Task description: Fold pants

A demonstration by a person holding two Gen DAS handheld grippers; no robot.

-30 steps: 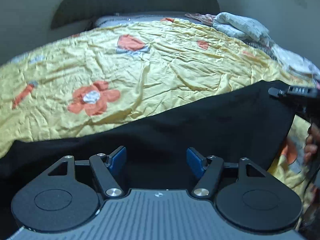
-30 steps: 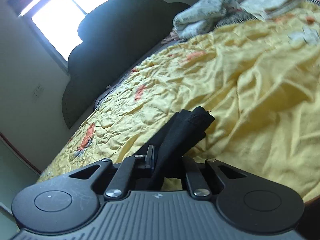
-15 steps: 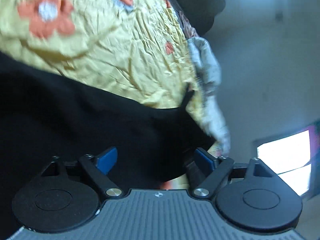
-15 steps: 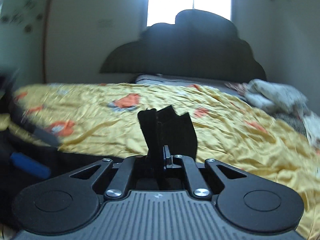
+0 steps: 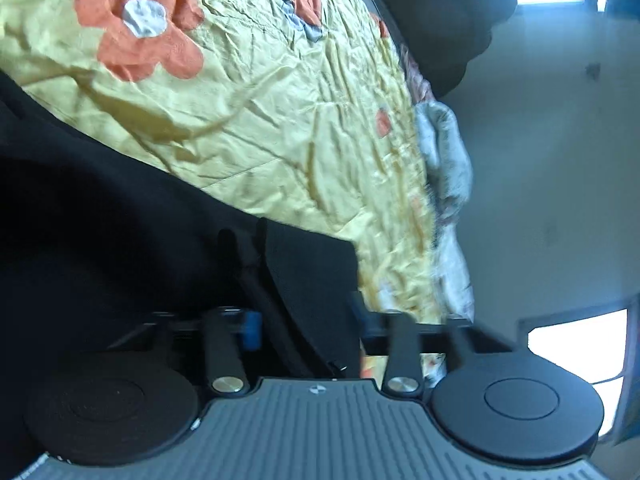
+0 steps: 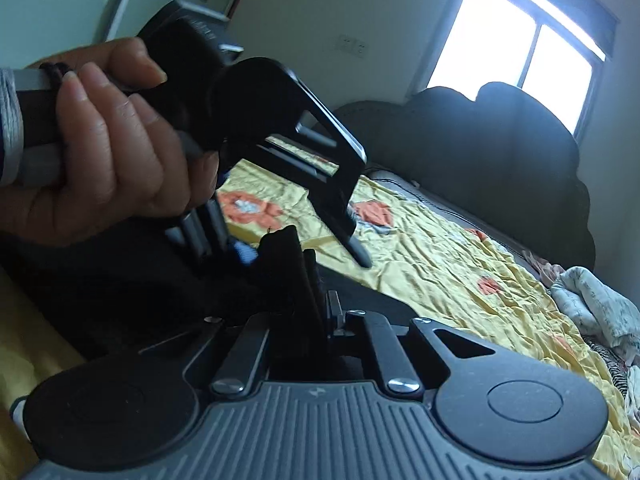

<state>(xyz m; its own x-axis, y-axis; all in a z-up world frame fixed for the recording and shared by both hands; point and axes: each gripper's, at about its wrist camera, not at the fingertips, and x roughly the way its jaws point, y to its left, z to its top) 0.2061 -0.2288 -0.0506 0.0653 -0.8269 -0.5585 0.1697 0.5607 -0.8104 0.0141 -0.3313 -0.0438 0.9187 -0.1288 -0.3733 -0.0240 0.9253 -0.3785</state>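
Note:
The black pants lie across the yellow flowered bedspread. My left gripper is open, with a bunched edge of the pants between its blue-padded fingers. My right gripper is shut on a folded edge of the black pants, which sticks up from between its fingers. The left gripper, held by a hand, also shows in the right wrist view, just above and left of that edge.
A pile of pale crumpled laundry lies at the bed's right side, also in the left wrist view. A dark headboard stands under a bright window. Walls surround the bed.
My left gripper has rolled and swung to the right, up to the pants edge that my right gripper holds. My right gripper has carried that edge left toward it. The left fingers have narrowed.

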